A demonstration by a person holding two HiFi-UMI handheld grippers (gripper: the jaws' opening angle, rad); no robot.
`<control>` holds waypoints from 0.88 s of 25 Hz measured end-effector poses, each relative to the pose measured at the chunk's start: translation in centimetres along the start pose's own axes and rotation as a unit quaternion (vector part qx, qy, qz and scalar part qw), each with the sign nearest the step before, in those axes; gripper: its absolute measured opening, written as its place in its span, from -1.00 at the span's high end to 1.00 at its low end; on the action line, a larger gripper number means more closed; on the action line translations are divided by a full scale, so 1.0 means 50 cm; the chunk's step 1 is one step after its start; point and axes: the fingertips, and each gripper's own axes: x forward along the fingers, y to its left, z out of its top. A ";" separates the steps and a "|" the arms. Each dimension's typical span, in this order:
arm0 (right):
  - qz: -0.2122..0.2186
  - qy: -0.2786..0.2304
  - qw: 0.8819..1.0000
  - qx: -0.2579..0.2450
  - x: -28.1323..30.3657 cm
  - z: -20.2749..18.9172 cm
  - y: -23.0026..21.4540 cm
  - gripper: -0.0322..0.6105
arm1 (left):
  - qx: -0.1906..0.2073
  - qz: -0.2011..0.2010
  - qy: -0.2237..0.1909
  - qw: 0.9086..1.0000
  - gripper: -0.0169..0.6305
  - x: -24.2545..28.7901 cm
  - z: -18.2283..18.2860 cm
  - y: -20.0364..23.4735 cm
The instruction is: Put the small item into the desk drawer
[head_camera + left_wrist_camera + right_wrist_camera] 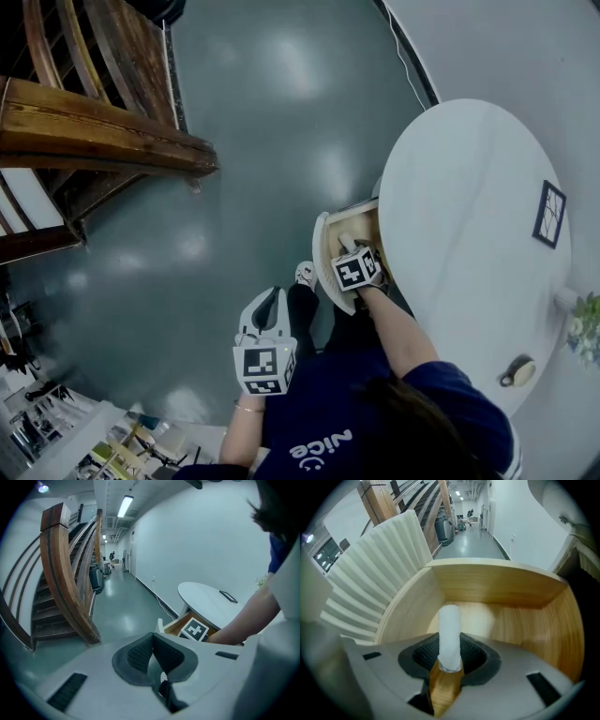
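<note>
The small item, a white cylinder [450,630], stands upright between the pads of my right gripper [450,654], which is shut on it. That gripper points steeply down into the open wooden drawer [511,620], with the item's tip just above the drawer floor. From the head view the right gripper [347,246] is inside the drawer [323,253], which is pulled out from under the white oval table [469,206]. My left gripper [272,302] hangs left of the drawer over the floor. Its pads [140,653] meet, with nothing between them.
The drawer's ribbed white front panel [379,559] rises on the left. A wooden staircase [94,141] stands across the floor. On the table lie a dark framed object [549,214] and a small round object [517,371]; a plant [586,328] is at its right edge.
</note>
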 end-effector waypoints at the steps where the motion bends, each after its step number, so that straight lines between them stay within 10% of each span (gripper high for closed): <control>1: 0.001 0.004 1.000 0.001 0.005 -0.002 0.001 0.49 | 0.001 0.000 0.002 1.000 0.94 0.000 -0.003 0.000; 22: -0.002 0.043 0.999 0.005 0.054 -0.012 -0.018 0.46 | 0.004 0.005 0.021 1.000 0.94 -0.002 -0.039 -0.004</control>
